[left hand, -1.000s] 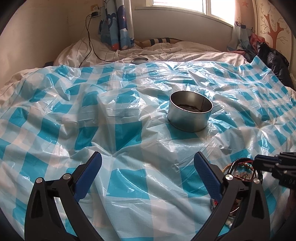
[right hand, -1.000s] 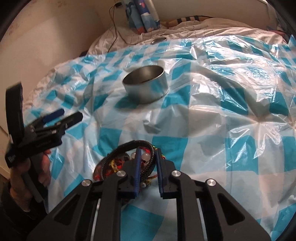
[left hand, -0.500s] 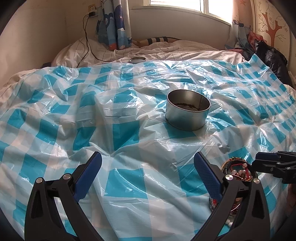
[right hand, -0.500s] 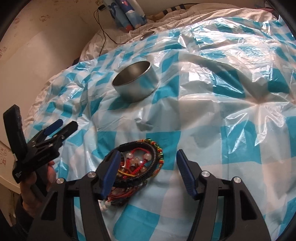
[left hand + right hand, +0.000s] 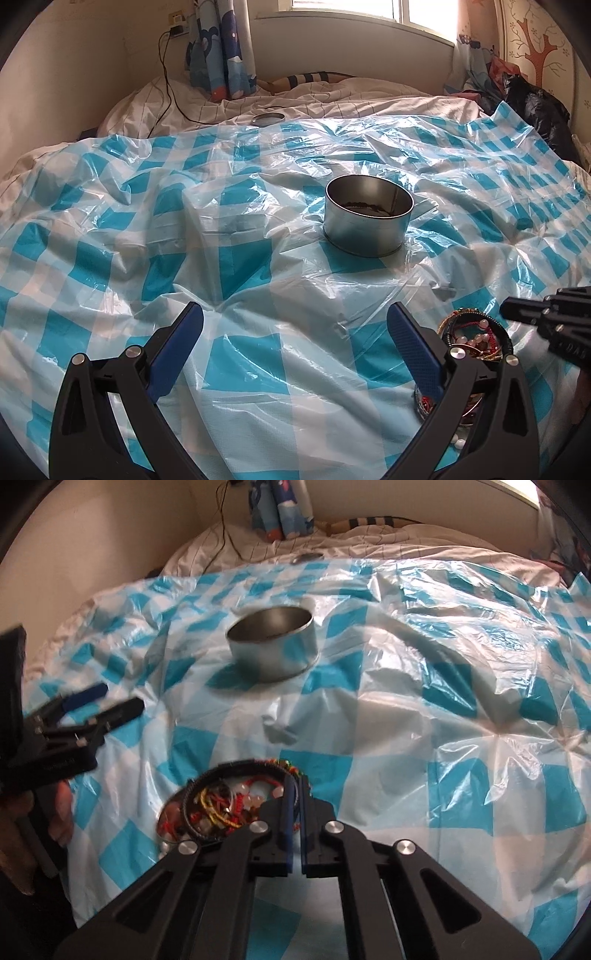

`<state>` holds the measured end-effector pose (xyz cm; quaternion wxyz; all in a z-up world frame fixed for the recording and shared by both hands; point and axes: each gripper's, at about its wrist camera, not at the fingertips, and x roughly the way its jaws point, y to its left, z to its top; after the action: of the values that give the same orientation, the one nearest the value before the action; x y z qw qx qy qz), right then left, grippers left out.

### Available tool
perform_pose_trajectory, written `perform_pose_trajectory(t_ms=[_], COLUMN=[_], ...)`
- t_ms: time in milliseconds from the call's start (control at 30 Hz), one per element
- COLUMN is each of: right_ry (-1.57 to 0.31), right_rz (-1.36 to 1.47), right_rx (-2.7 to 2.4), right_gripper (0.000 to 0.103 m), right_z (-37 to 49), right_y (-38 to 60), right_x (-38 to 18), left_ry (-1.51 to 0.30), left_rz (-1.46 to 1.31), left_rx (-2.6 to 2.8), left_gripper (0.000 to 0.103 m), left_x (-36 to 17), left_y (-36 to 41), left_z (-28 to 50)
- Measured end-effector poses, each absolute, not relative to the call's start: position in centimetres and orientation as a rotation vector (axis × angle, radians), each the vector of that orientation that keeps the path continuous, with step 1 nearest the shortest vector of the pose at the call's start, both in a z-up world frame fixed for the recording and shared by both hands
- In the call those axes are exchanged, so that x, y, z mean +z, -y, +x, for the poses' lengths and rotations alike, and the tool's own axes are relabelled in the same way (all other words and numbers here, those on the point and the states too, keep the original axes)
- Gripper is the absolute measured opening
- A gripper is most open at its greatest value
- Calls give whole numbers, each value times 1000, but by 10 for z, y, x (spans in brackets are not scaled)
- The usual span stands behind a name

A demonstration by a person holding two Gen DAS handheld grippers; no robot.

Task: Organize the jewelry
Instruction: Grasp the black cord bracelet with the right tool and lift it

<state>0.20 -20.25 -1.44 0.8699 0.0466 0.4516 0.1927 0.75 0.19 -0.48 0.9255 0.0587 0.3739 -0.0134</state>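
Note:
A round metal tin [image 5: 368, 218] stands open on the blue-and-white checked plastic sheet [image 5: 240, 258], with dark jewelry in its bottom; it also shows in the right wrist view [image 5: 274, 647]. A heap of bracelets and beads [image 5: 229, 805] lies near the sheet's front edge, seen low right in the left wrist view [image 5: 474, 339]. My right gripper [image 5: 295, 786] is shut at the heap's right edge, its tips on a beaded bracelet [image 5: 286, 771]. My left gripper [image 5: 295, 332] is open and empty above bare sheet, left of the heap.
A flat metal lid [image 5: 267, 119] lies at the sheet's far edge on the striped bedding. A black cable [image 5: 166, 74] hangs from a wall socket. Curtains [image 5: 221, 48] and a dark bag [image 5: 532, 107] stand at the back. The wall is on the left.
My right gripper was shut, opened wide half a second ago, and has now shut again at the heap's right edge. The left gripper stayed open and nearly still.

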Motion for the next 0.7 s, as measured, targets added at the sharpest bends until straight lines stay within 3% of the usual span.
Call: perform_pose_trajectory(t_ms=[167, 200, 233, 267, 300, 367, 467, 500, 567, 633, 700], right_ry=[-970, -984, -994, -1008, -1019, -1061, -1100, -1104, -1094, -1083, -1060], right_rz=[292, 306, 313, 319, 315, 291, 214, 232, 206, 207, 228], right_rx=[452, 448, 437, 415, 427, 472, 471, 493, 476, 463, 447], right_gripper=[3, 14, 52, 65, 68, 68, 55, 41, 28, 8, 1], right_z=[11, 12, 11, 11, 10, 9, 6, 7, 4, 3, 3], right_y=[223, 224, 225, 226, 224, 214, 203, 203, 204, 206, 214], right_x=[-15, -16, -17, -19, -20, -26, -32, -31, -29, -29, -25], left_ry=[-762, -764, -770, -787, -808, -825, -805, -809, -832, -843, -856], left_rz=[112, 102, 92, 87, 67, 16, 21, 26, 12, -9, -21], left_rx=[-33, -43, -58, -75, -108, -165, -159, -148, -139, -137, -137], left_gripper=[96, 96, 96, 96, 96, 96, 96, 96, 96, 96, 96], left_x=[-4, -4, -4, -4, -5, -4, -4, -5, -8, -9, -9], left_y=[-3, -2, -2, -2, -2, 0, 2, 2, 0, -2, -5], left_z=[7, 7, 7, 8, 9, 10, 9, 10, 12, 14, 13])
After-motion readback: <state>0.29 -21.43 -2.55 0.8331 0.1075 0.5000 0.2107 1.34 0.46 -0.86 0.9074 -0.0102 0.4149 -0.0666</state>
